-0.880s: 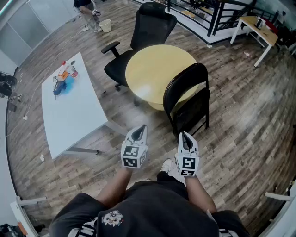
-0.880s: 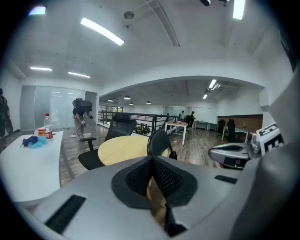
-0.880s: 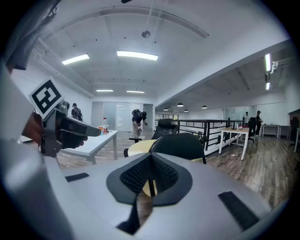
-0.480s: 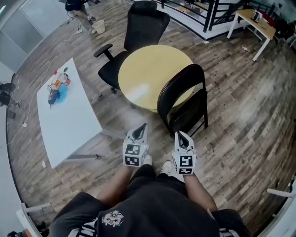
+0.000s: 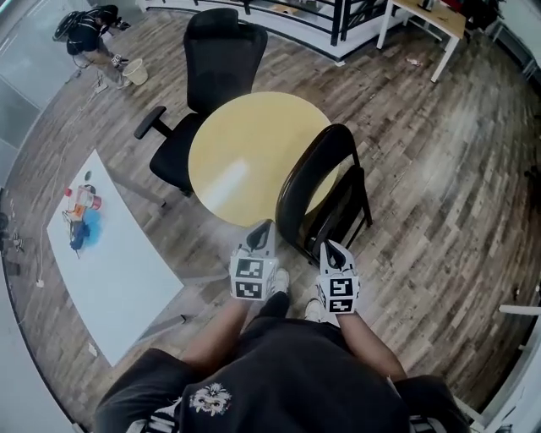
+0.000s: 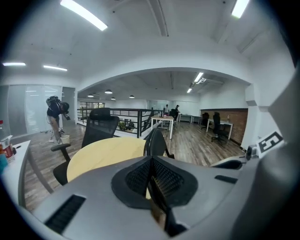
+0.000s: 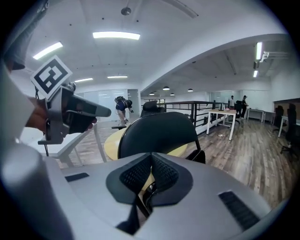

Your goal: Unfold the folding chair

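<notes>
The black folding chair (image 5: 319, 188) stands folded, leaning against the round yellow table (image 5: 250, 152). Its backrest (image 7: 157, 133) fills the middle of the right gripper view and shows as a narrow black edge (image 6: 156, 142) in the left gripper view. My left gripper (image 5: 262, 230) is shut with nothing in it, a short way left of the chair's near side. My right gripper (image 5: 330, 248) is also shut and empty, just in front of the chair's lower frame and not touching it.
A black office chair (image 5: 203, 80) stands behind the round table. A long white table (image 5: 118, 279) with a few small items (image 5: 79, 211) is at the left. A person (image 5: 91, 38) bends over at the far left. A railing (image 5: 338, 17) and a white desk (image 5: 423, 21) lie beyond.
The view has moved closer to the chair and swung right, so the white table slid left. Both grippers stay shut, side by side, now nearer the chair's base.
</notes>
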{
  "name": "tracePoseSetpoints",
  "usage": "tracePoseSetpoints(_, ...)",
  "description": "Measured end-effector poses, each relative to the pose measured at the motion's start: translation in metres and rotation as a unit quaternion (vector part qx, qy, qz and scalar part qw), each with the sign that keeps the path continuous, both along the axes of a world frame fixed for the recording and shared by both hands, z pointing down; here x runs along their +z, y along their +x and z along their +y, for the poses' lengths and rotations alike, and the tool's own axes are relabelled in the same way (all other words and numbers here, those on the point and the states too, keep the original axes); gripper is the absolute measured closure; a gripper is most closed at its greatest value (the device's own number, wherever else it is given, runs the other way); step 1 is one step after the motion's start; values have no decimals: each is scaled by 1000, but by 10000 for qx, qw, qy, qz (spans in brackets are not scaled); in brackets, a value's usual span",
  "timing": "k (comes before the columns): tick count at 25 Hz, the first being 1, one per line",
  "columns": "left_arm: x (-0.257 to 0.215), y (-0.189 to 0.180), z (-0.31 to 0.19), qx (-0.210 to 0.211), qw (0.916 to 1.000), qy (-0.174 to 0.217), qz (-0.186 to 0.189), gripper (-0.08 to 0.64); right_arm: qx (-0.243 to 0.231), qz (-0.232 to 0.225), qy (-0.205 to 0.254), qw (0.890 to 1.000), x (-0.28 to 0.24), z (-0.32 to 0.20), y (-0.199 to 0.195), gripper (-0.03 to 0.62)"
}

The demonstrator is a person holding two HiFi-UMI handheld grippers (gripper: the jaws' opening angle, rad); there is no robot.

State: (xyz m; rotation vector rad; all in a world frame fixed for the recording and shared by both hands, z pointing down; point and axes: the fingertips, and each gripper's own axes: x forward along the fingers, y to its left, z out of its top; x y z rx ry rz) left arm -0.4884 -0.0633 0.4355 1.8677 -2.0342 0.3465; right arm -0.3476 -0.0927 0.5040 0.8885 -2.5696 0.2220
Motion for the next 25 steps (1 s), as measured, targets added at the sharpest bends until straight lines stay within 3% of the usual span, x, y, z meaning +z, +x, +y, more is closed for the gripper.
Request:
tracePoseSetpoints(5,13,-16,-48,530,9980,-269,221,552,655,298,-454,9964,30,-34,-17,575)
tracePoseSetpoints(6,16,-17,-57,666,9967,-355,295,521,780,346,-616,9944,38,-41,-20,572)
tracePoseSetpoints(7,19,-18,-66,801,9951,-451,369,425,898,384,-792,9921,48,-49,-23,551)
tracePoseSetpoints(8,22,-18,-75,926,9932,-556,437,375,1012,423,-960,9893,58,-56,-25,494)
tracePoseSetpoints(11,29,-19,-100,1281,9859,-929,546,324,1297,651,-1329,9805,87,-77,-34,391)
tracePoseSetpoints(13,36,-18,-115,1500,9790,-1217,653,294,1469,867,-1500,9739,103,-91,-39,361)
tracePoseSetpoints(20,60,-20,-152,1909,9543,-2090,958,291,1957,1578,-2153,9436,155,-112,-47,320)
tracePoseSetpoints(23,73,-14,-166,2039,9407,-2389,1280,291,2058,1863,-2248,9340,172,-121,-49,311)
tracePoseSetpoints(25,78,-12,-174,2112,9368,-2458,1315,291,2114,2080,-2213,9290,180,-127,-49,311)
